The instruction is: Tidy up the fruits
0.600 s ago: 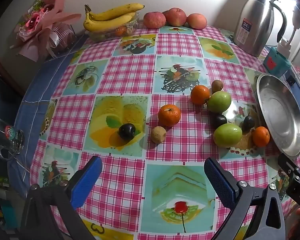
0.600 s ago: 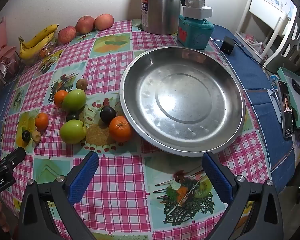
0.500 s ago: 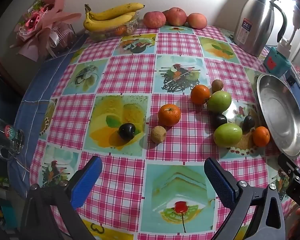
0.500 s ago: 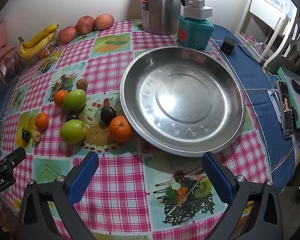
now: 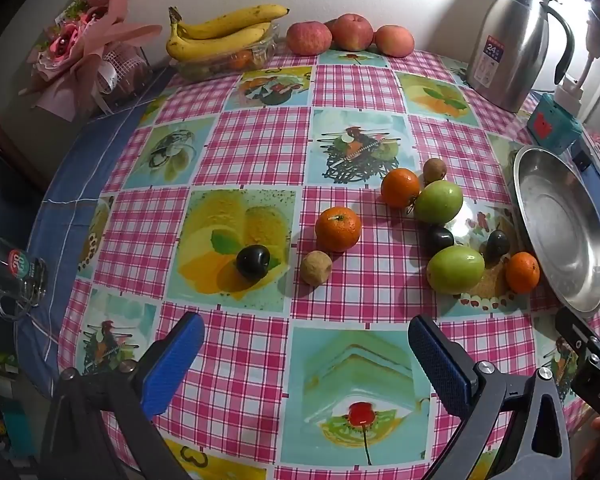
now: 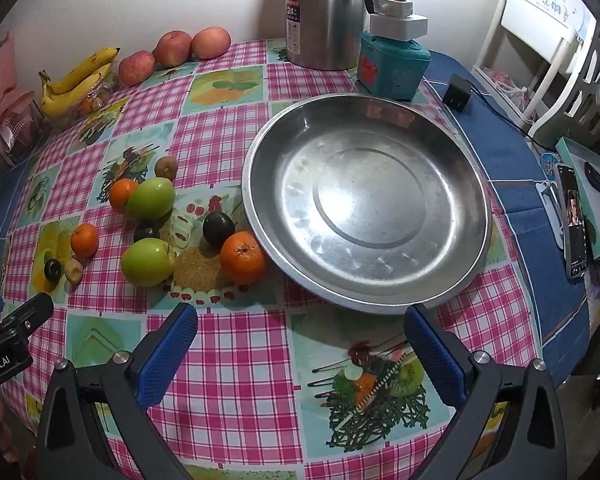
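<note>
Loose fruit lies on the checked tablecloth: oranges (image 5: 337,228) (image 6: 243,257), two green apples (image 5: 455,269) (image 6: 147,262), dark plums (image 5: 253,261) (image 6: 218,228) and small brown fruits (image 5: 315,267). An empty steel plate (image 6: 364,204) stands right of them; it also shows in the left wrist view (image 5: 560,228). My left gripper (image 5: 304,356) is open and empty, near the table's front edge, short of the fruit. My right gripper (image 6: 300,344) is open and empty, just before the plate's near rim.
Bananas (image 5: 220,32) on a clear container and three red apples (image 5: 350,34) sit at the back. A steel thermos (image 6: 324,12), a teal box (image 6: 392,64), a charger (image 6: 458,92) and a phone (image 6: 574,220) lie right. A bouquet (image 5: 84,48) stands back left.
</note>
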`<state>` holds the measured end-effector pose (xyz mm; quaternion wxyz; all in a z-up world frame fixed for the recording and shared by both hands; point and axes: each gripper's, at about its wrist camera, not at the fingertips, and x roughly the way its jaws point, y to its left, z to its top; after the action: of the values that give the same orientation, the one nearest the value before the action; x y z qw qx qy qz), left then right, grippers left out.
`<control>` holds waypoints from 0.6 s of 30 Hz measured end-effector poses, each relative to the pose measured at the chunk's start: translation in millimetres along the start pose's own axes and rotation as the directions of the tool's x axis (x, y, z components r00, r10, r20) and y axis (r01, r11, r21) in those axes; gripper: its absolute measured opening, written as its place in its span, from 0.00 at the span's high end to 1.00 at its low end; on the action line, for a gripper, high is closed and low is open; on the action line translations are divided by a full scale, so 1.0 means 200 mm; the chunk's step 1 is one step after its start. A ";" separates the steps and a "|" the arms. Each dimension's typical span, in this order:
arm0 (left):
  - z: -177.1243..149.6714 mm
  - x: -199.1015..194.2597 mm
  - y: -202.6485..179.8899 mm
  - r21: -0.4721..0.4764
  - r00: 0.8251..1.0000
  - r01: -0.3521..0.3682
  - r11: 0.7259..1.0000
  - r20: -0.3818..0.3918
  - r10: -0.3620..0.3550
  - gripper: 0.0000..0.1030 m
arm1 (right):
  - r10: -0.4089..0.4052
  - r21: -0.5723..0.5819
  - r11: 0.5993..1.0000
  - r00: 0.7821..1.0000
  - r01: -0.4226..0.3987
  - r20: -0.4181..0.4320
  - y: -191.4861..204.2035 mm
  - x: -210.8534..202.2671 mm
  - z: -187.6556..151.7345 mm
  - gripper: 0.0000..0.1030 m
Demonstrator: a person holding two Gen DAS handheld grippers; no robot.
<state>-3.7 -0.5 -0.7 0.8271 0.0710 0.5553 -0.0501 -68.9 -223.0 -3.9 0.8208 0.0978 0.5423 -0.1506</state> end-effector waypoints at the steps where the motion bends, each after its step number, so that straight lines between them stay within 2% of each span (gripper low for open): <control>1: 0.00 0.00 0.00 0.000 1.000 0.000 1.000 0.000 0.000 0.00 | 0.000 0.000 1.000 1.000 0.000 0.000 0.00 0.00 0.00 0.00; 18: 0.01 0.00 0.01 0.000 1.000 0.002 1.000 -0.003 -0.002 0.00 | -0.001 -0.001 1.000 1.000 0.001 0.001 0.00 0.00 0.00 0.00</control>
<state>-1.5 0.2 -0.4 0.8263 0.0703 0.5565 -0.0508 -68.6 -222.4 -3.9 0.8211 0.0972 0.5419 -0.1506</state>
